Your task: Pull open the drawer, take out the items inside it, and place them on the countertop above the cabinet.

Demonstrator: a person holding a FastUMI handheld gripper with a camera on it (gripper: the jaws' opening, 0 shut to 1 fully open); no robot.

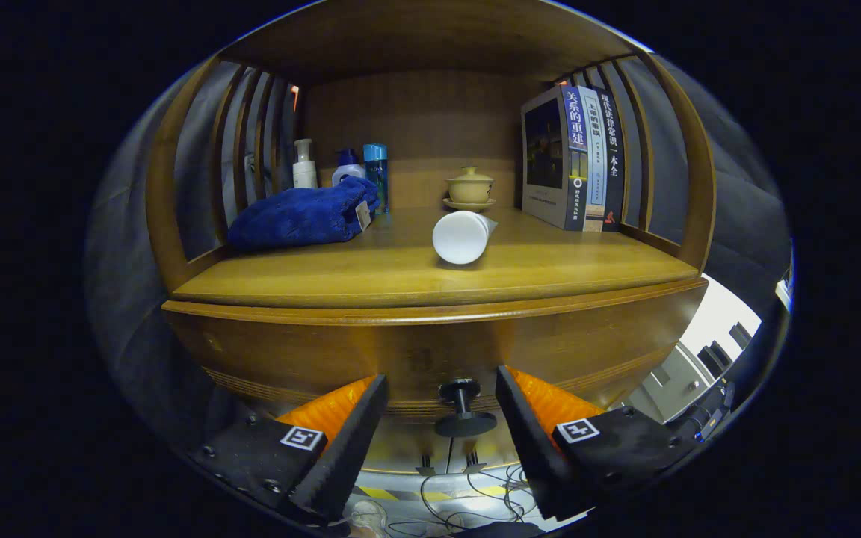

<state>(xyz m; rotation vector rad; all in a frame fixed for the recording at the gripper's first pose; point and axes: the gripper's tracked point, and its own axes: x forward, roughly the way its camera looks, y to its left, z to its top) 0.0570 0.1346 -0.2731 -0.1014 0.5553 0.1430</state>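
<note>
A wooden cabinet stands before me, its closed drawer front [311,359] running below the countertop [371,276]. A dark round knob [463,409] sticks out from the drawer front. My gripper [442,388] is open, with the knob in the gap between the two fingertips and neither finger touching it. The drawer's contents are hidden. On the countertop lies a white tube [463,236] on its side, its round end facing me.
A folded blue towel [300,217] lies at the left of the countertop, with three bottles [347,166] behind it. A lidded tea cup on a saucer [469,187] sits at the back. Books [576,161] stand at the right. Cables [468,493] lie on the floor below.
</note>
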